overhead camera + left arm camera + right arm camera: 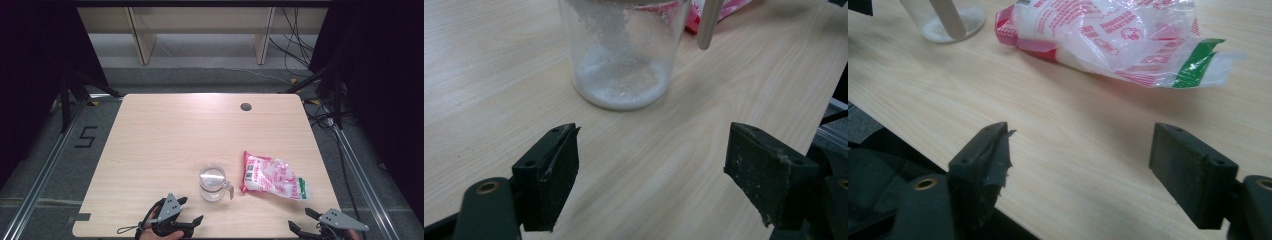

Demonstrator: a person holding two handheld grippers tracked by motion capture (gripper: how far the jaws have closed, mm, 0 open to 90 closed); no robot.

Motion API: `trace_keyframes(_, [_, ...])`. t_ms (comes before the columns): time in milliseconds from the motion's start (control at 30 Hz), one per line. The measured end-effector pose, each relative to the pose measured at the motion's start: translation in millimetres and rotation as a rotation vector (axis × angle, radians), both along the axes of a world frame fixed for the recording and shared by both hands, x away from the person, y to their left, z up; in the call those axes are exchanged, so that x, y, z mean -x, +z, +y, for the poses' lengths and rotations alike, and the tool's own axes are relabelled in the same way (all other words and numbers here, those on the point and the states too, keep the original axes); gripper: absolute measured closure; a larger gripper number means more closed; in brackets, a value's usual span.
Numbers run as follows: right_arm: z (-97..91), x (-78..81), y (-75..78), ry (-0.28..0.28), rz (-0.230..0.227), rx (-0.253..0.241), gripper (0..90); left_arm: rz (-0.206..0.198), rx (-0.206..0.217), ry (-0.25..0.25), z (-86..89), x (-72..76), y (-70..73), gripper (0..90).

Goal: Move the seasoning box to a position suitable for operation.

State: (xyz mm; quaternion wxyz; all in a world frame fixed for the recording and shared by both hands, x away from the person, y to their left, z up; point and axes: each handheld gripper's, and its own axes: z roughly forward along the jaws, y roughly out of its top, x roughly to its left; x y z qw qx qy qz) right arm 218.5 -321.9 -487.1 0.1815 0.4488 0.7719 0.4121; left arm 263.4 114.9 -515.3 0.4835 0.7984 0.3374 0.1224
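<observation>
Both of your hand-held grippers are parked at the near edge of the counter [150,130], jaws spread wide, nothing between them.

Left hand-held gripper [192,210] sits just short of the clear measuring cup [212,182]. In the left gripper view the cup [621,55] is dead ahead and upright, with a thin layer of white granules on the bottom and dusting up the wall. Its handle [709,22] points off toward the bag side, so from where you are you'd be closing on the cup body, not the handle.

Right hand-held gripper [306,220] sits just short of the pink and white bag [272,179]. The bag [1118,40] lies flat just beside the cup; whether they touch, I can't tell. Its crumpled green-striped end [1198,62] points your way and looks loose, so it is probably the open end. That's the easy pinch point for the right side.

My read: the layout suits a pour, with the left steadying the cup and the right lifting the bag. Neither is in contact yet.

Watch-outs, as a guess: the cup is light and nearly empty, so it'll skid if you nudge it before closing. Lift the bag by the loose end and the contents slump to the sealed end; lift the sealed end first and it may spill onto the counter.
</observation>
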Motion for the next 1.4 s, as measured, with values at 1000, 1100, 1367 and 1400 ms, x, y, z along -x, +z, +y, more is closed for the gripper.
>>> trace_keyframes(1000, [4.1,0.2,2.0,0.027,-0.001,0.017,25.0,-0.152,-0.061,-0.100,-36.1,-16.3,10.4,82.9])
trace_keyframes(1100, [4.5,0.0,1.3,0.028,-0.005,0.012,25.0,-0.141,-0.036,-0.107,-36.4,-20.7,8.9,84.3])
trace_keyframes(1367, [6.4,0.6,1.4,0.040,0.004,0.013,25.3,-0.150,-0.036,-0.096,-35.4,-23.6,8.1,89.3])
trace_keyframes(1400, [6.4,0.3,1.1,0.039,0.000,0.020,25.4,-0.147,-0.040,-0.097,-34.3,-25.0,8.3,89.2])
